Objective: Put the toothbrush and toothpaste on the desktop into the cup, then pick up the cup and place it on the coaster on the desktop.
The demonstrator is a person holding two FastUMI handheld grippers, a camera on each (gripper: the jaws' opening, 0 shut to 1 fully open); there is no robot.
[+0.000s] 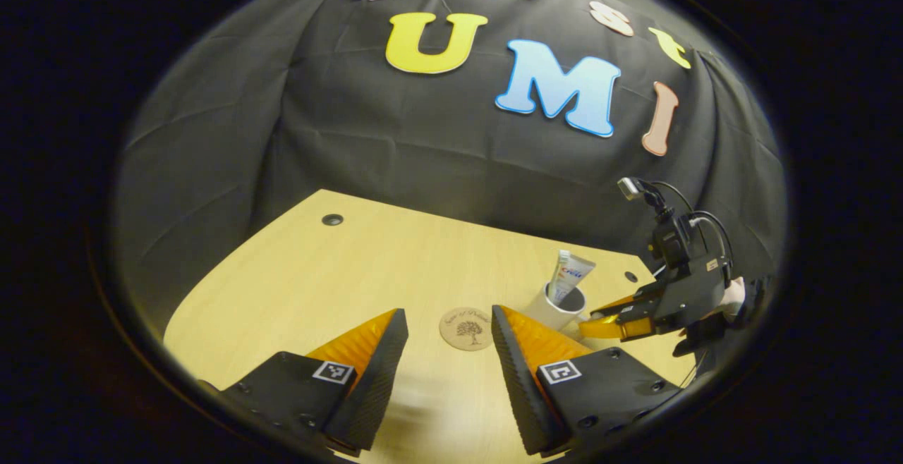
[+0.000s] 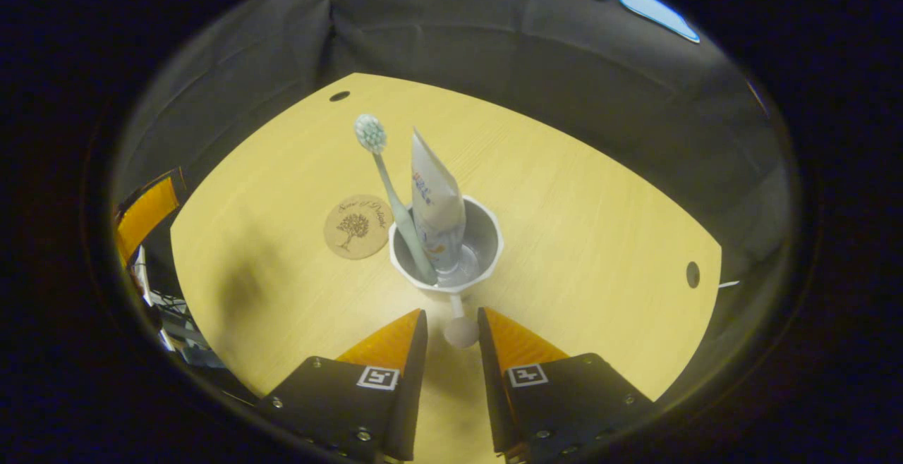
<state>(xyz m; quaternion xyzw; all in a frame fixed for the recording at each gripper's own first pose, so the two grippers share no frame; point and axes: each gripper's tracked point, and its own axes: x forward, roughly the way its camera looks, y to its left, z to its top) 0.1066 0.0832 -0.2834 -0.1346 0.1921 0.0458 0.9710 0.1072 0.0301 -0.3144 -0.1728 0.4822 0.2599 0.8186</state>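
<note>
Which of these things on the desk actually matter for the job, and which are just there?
Part of the job: cup, toothbrush and toothpaste standing in it, coaster, right gripper around the cup's handle.

Just there: left gripper, open; desk and its cable holes.

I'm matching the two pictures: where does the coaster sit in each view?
Left gripper view: the coaster lies low at centre, between the gripper's own fingers, left of the cup.
Right gripper view: the coaster lies left of centre, left of the cup.
Shared landmark: the cup.
</note>
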